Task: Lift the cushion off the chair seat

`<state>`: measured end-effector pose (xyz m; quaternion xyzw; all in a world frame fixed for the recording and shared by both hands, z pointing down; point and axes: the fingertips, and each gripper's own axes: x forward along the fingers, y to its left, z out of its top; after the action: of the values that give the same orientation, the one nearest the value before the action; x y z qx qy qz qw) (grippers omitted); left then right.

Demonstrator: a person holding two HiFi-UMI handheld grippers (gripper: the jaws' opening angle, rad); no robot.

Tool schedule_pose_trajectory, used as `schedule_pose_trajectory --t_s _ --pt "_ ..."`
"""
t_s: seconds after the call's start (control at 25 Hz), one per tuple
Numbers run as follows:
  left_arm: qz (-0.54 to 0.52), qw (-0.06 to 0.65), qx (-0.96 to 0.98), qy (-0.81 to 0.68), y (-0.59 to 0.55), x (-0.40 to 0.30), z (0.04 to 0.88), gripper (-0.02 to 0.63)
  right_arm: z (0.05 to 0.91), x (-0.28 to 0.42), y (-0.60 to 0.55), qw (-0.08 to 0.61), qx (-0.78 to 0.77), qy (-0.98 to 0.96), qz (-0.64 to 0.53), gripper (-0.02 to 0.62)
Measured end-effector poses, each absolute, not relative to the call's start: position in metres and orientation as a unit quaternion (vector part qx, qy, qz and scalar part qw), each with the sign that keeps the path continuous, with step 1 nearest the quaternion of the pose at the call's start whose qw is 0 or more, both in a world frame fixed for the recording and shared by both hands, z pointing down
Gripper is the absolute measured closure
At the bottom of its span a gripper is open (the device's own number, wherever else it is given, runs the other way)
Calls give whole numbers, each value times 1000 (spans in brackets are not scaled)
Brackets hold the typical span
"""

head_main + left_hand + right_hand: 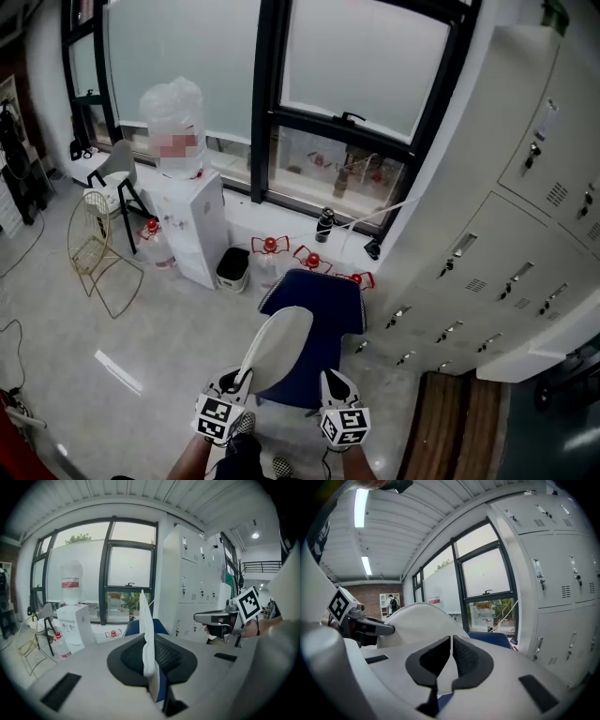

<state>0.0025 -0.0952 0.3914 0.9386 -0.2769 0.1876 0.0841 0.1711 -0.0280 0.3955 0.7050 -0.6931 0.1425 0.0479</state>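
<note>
I hold both grippers side by side low in the head view, forearms reaching forward, the left gripper and the right gripper each at a near corner of the white cushion. In the left gripper view my fingers are clamped on the cushion's thin edge, which stands upright between them, white with a blue underside. In the right gripper view the fingers are pinched nearly together on the white edge as well. The cushion hangs tilted between the two grippers over the blue chair; whether its far edge touches the seat I cannot tell. By the window a water dispenser carries a large clear bottle, and beside it sits a small bin with a dark liner, contents not visible. Grey lockers line the right wall, doors closed.
</note>
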Motion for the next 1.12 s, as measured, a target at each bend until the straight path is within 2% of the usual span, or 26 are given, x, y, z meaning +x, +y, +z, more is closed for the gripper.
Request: schedule_pose_trajectory --t_s 0.48,0.76,1.12 --pt "134 37 938 -316 2 -43 299 568 316 147 69 23 688 -720 84 560" --pt "125 17 931 -344 45 -67 286 568 307 135 108 15 675 -734 77 560" --pt "111 25 923 -368 75 -71 287 568 313 125 124 20 649 -757 76 560"
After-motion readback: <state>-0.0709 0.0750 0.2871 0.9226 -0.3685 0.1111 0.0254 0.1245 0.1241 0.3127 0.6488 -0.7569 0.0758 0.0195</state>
